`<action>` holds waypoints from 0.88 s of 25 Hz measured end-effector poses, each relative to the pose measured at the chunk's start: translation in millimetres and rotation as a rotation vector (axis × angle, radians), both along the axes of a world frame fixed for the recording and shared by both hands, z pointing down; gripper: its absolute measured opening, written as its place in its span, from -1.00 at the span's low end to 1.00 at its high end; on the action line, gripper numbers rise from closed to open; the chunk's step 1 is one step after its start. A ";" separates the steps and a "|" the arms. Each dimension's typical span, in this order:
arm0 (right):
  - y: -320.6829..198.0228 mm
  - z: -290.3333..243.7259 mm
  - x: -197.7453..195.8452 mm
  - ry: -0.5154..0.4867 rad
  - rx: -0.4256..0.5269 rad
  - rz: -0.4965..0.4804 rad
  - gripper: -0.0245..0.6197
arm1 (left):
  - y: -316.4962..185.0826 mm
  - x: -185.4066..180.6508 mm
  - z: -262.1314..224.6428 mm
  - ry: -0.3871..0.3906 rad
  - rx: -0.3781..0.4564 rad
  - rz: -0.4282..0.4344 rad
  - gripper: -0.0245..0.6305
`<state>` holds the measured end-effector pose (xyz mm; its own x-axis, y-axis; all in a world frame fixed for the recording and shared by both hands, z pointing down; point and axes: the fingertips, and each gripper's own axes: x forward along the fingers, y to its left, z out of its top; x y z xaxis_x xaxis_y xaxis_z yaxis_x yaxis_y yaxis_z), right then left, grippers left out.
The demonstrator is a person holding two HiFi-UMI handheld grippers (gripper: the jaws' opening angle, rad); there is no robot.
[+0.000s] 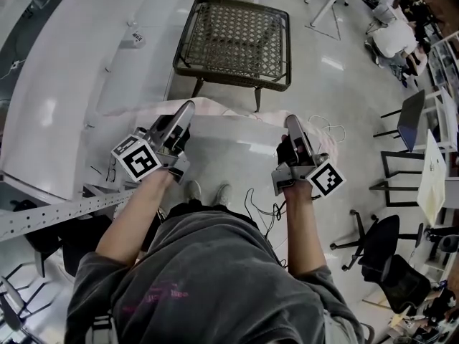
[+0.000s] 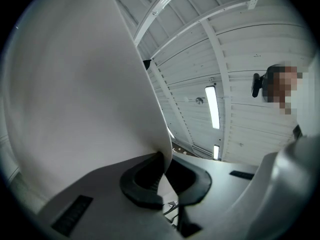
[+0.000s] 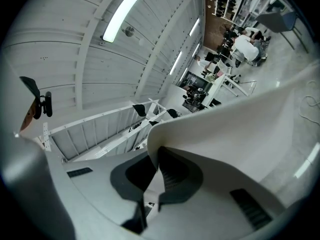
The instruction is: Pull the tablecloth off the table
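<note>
Head view: the cloth [image 1: 233,131] is stretched between the left gripper [image 1: 188,110] and the right gripper [image 1: 292,120], off the table [image 1: 237,41] and on its near side. Left gripper view: the jaws are pinched tight on the cloth's edge. Right gripper view: the jaws are likewise clamped on the cloth.
</note>
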<state>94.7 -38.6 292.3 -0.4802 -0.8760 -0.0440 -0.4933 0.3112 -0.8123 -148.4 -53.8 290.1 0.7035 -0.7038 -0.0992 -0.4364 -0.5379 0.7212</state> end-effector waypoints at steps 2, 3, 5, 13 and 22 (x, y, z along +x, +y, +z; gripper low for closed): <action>-0.9 -1.3 -0.7 -0.004 0.005 -0.002 -0.90 | -0.6 -0.5 -0.7 0.001 0.001 -0.002 -0.92; -1.7 -2.3 -1.5 -0.005 0.008 -0.003 -0.90 | -0.9 -0.9 -1.0 0.001 0.002 -0.003 -0.92; -3.3 -3.2 -2.4 -0.006 0.009 -0.003 -0.90 | -1.4 -1.5 -1.4 0.002 0.002 -0.003 -0.92; -5.5 1.6 -5.4 -0.007 -0.004 -0.005 -0.90 | -2.6 -1.6 2.2 0.002 -0.004 0.001 -0.92; -5.9 7.1 -7.4 -0.003 -0.027 -0.009 -0.90 | -3.7 -1.4 6.3 0.002 -0.016 0.005 -0.92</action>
<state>87.3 -44.5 299.4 -0.4880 -0.8726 -0.0219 -0.4880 0.2936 -0.8220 -149.8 -57.5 296.3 0.7065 -0.7020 -0.0897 -0.4322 -0.5283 0.7308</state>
